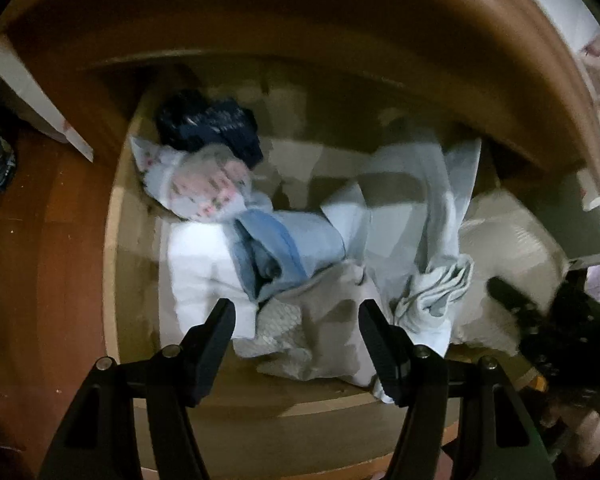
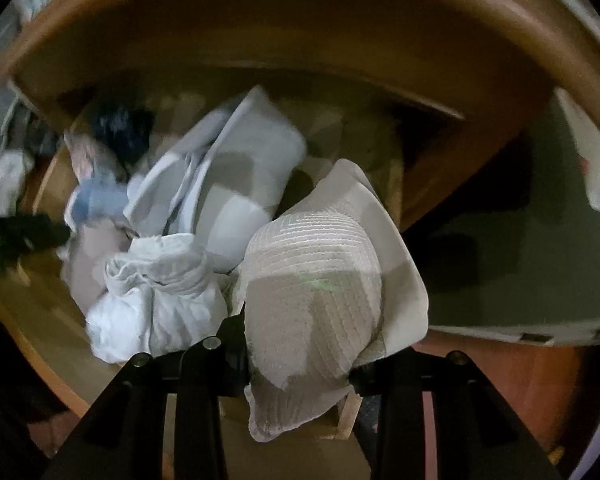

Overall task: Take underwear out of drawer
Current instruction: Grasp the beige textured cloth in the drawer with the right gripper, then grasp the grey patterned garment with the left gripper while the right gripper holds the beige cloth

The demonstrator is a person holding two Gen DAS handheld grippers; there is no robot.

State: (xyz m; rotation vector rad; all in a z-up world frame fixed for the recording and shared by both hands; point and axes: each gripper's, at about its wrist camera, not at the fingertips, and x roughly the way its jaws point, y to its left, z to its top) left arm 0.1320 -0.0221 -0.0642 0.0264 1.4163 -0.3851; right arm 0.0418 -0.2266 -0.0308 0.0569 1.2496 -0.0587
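Observation:
An open wooden drawer (image 1: 116,264) holds several folded pieces of underwear: a dark navy one (image 1: 208,126), a floral one (image 1: 204,188), a light blue one (image 1: 276,248), a beige one (image 1: 324,320) and pale grey-white ones (image 1: 416,200). My left gripper (image 1: 296,332) is open and empty, just above the beige piece at the drawer's front. My right gripper (image 2: 300,344) is shut on a beige ribbed piece of underwear (image 2: 320,280), which fills the space between its fingers and hides the right one. The right gripper shows as a dark blur in the left wrist view (image 1: 540,320).
The drawer front rim (image 1: 300,400) runs below my left fingers. The cabinet's wooden frame (image 2: 300,20) overhangs the back of the drawer. A reddish-brown floor (image 1: 40,240) lies to the left. A crumpled white cloth (image 2: 160,288) sits left of the held piece.

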